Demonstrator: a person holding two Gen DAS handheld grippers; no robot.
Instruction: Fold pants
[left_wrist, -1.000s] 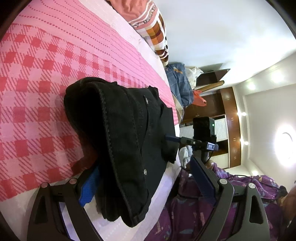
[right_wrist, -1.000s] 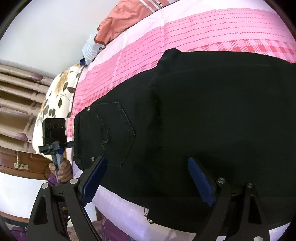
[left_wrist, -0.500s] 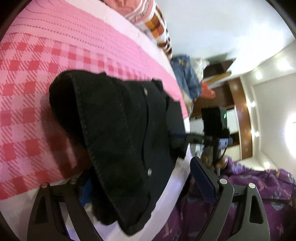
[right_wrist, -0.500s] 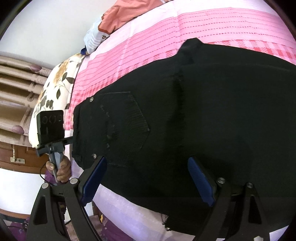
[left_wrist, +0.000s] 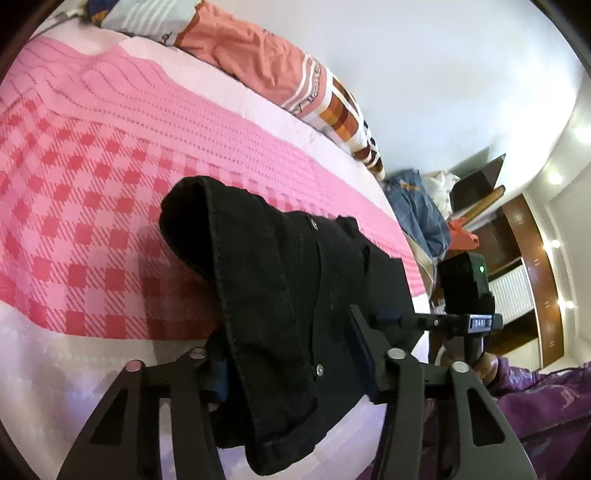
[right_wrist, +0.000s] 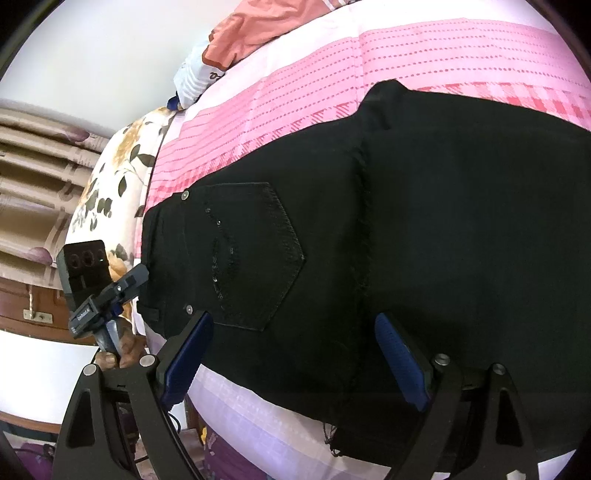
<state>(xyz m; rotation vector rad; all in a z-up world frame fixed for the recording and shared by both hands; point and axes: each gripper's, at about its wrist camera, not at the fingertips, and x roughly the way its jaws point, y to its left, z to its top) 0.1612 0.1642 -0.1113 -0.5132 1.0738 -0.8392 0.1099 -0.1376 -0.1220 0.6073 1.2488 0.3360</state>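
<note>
Black pants (left_wrist: 280, 280) lie on a pink checked bedsheet (left_wrist: 74, 184), the waist end hanging over the bed's edge. My left gripper (left_wrist: 291, 354) has its jaws closing on the bunched waist end, and the fabric fills the gap, with both pads against it. In the right wrist view the pants (right_wrist: 443, 221) spread wide, back pocket (right_wrist: 251, 254) up. My right gripper (right_wrist: 295, 362) stands open just above the pants near the bed edge, its blue pads (right_wrist: 184, 358) clear of the cloth. The left gripper (right_wrist: 92, 295) shows at the left there, in a hand (right_wrist: 122, 350).
An orange and striped pillow (left_wrist: 258, 62) lies at the head of the bed, a floral pillow (right_wrist: 110, 177) beside it. A heap of blue clothes (left_wrist: 417, 206) and wooden furniture (left_wrist: 532, 258) stand past the bed. Purple patterned fabric (left_wrist: 535, 406) fills the lower right.
The left jaws have come together on the pants' waist end, and that gripper has lifted and tipped upward. The right gripper has stayed open over the pants.
</note>
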